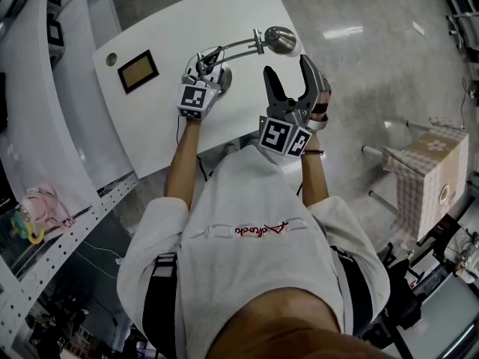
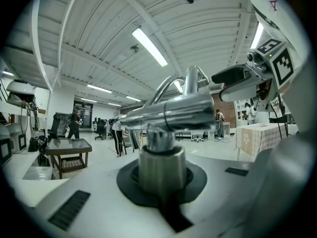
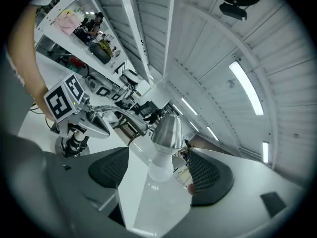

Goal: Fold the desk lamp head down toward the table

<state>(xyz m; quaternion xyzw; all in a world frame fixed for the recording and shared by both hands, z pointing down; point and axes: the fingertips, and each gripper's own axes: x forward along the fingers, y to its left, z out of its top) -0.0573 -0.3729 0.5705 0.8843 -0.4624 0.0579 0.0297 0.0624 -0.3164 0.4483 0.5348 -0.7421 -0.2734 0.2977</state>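
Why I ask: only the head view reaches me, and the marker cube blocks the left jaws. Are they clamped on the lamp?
Observer: Yes. The left gripper view shows the left gripper shut on the lamp's upright post.
Operator: Is the right one touching the lamp head?
Observer: No. The right gripper is open, and in its view the lamp head shows in the gap between the pads, touching neither.
Operator: Bulb fitted?
Observer: Yes, a white bulb sticks out of it.

light: bright ceiling strips | glare: floor | edges: fisheye vignette, close foreground blurred
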